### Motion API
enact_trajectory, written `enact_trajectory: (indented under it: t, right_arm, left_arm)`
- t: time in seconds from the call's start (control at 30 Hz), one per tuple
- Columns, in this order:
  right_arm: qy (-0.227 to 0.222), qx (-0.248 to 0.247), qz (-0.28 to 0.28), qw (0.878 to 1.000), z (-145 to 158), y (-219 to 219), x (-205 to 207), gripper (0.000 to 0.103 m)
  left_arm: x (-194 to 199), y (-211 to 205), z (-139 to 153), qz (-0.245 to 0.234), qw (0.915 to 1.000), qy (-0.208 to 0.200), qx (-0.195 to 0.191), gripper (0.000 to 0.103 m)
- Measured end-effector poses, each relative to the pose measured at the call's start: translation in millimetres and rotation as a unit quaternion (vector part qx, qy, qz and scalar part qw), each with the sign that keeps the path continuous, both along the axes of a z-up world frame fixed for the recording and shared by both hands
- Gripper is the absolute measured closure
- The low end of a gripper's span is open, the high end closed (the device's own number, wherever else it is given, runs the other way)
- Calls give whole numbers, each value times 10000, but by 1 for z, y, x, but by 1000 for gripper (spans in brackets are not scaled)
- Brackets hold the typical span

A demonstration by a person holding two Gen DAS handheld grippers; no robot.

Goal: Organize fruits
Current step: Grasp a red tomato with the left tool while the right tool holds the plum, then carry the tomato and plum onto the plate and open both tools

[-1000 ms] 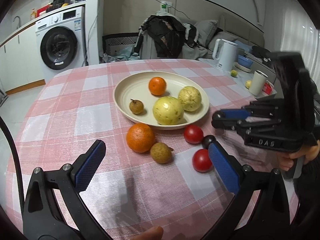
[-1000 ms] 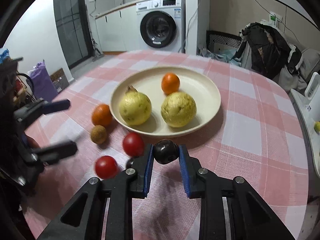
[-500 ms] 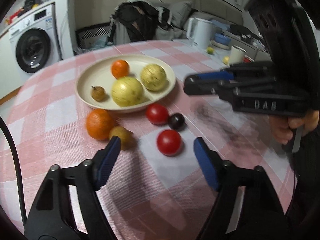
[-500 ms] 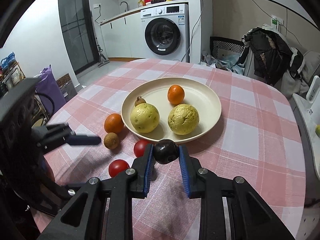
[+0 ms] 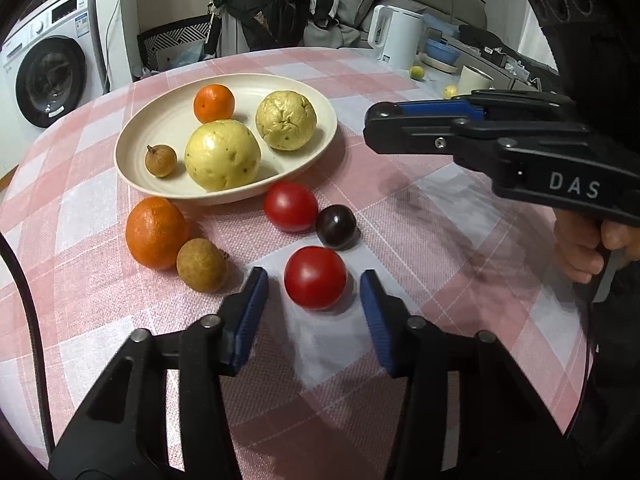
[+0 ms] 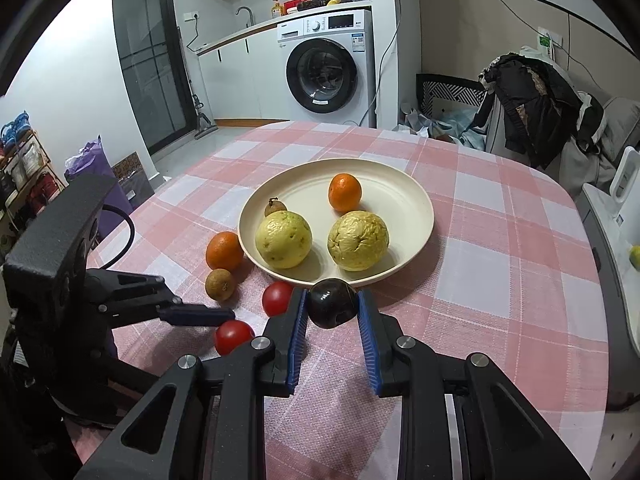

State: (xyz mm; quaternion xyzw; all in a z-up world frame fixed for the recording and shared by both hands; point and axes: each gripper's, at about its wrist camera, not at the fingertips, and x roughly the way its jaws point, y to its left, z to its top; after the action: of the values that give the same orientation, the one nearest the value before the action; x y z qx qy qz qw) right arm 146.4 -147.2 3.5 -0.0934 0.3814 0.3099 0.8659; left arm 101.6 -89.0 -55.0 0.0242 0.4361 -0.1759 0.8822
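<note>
left claw [image 5: 314, 300] now straddling tomato [image 5: 315, 277], apparently untouched

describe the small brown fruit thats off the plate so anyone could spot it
On the pink checked tablecloth, find the cream plate. A large orange lies just outside its rim, with the small brown fruit beside it. It is dull tan, unlike the glossy red tomatoes nearby.
</note>
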Motion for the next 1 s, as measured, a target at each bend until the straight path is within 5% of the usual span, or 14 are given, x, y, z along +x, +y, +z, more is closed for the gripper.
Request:
enact_trajectory:
  t: [0.1,0.47,1.0]
  right_arm:
    - [-3,14,-35,10000,0,-2,1,77]
    - [-14,30,-56,10000,0,-3,3,77]
    - [-255,394,-135,9988,10,-4,0,77]
  left_arm:
    - [5,-1,1,6,10000,15,-37,76]
    - [6,11,9,65,9996,-160,-210,76]
    - [4,59,54,665,9921,-933,-504,76]
